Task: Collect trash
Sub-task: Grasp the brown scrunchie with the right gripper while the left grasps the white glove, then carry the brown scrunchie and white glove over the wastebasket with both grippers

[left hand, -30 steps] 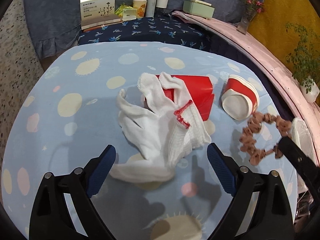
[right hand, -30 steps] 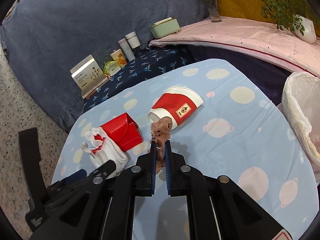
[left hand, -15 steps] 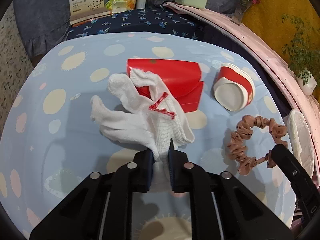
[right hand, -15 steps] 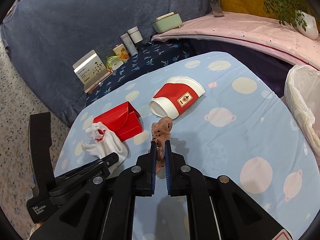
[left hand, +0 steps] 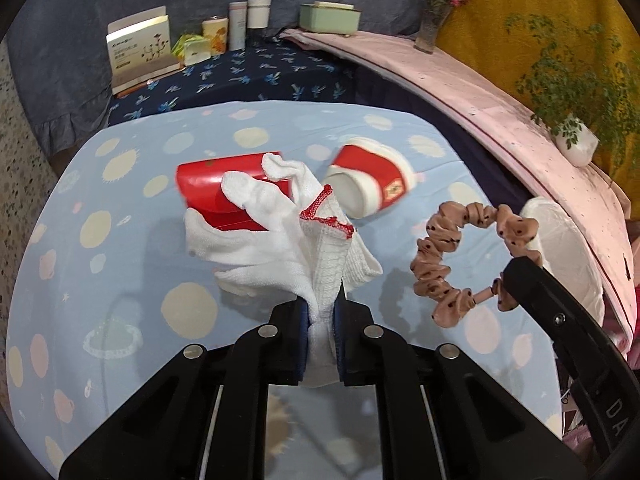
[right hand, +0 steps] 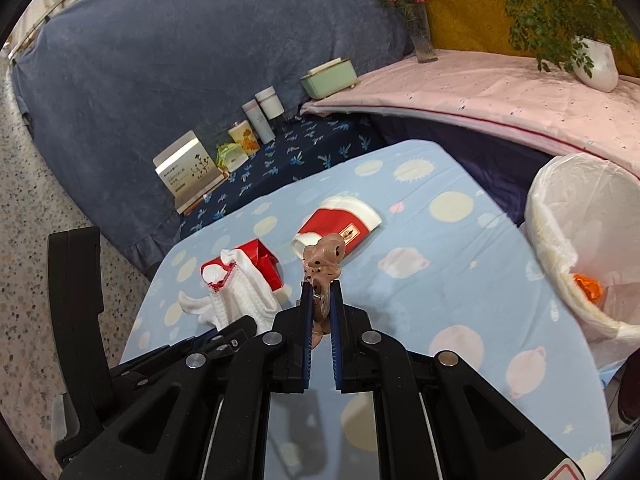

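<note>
**Both claws loaded, bin waiting on the right**

The left claw is pressed tight on the ribbed cuff of a white knitted cotton glove with red-stitched edging, so the limp fingers flop forward, apparently lifted above the desk with its pale blue planet-print cloth. The right claw pinches a brown dotted fabric scrunchie by one fold, and the gathered ring stands up from the pads. Gripping each soft piece at a bunched edge looks deliberate: the cloth gives, so a narrow pinch is what keeps it from sliding out.

A glossy red folded cardboard box and a red-and-white paper cup lying on its side lie on the desk at the far side, still to be collected. The white plastic-lined trash bin stands just off the desk's right edge, something orange already inside.
</note>
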The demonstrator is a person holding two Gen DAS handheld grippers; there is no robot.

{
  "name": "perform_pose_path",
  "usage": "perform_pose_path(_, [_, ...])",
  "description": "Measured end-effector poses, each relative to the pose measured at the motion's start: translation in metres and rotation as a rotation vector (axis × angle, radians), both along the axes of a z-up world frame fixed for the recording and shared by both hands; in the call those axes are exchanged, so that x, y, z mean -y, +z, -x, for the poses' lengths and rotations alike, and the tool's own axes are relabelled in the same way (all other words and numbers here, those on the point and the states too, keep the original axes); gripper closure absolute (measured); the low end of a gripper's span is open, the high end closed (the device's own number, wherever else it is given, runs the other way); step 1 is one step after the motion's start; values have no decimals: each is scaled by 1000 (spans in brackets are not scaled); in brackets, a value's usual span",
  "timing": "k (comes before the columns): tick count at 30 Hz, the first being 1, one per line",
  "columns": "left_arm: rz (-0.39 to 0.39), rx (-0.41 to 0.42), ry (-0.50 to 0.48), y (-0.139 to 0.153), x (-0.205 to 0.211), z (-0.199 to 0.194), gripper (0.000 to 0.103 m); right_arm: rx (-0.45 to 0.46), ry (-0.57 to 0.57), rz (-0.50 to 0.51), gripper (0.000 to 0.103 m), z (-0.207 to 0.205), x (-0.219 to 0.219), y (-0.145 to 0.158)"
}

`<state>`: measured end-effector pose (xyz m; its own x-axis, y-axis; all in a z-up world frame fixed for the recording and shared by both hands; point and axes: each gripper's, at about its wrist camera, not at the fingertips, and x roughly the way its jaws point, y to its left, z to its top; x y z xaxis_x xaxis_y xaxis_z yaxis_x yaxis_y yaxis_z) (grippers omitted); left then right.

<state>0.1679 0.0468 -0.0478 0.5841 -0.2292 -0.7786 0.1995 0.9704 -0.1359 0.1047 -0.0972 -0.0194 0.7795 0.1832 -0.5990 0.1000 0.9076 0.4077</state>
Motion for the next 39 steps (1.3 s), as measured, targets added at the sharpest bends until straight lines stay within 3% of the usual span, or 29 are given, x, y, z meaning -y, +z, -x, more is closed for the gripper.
perform_pose_path(17, [-4,61,-214,37,130,43,93,82,-204,-16,95,64,119,28])
perform_pose_path(29, [4,49,-388,32,225,61,93,80,-371,-36,95,108,207,16])
perform_pose_path(39, [14,19,-472,20,274,65,92,61,-441,-44,95,122,247,3])
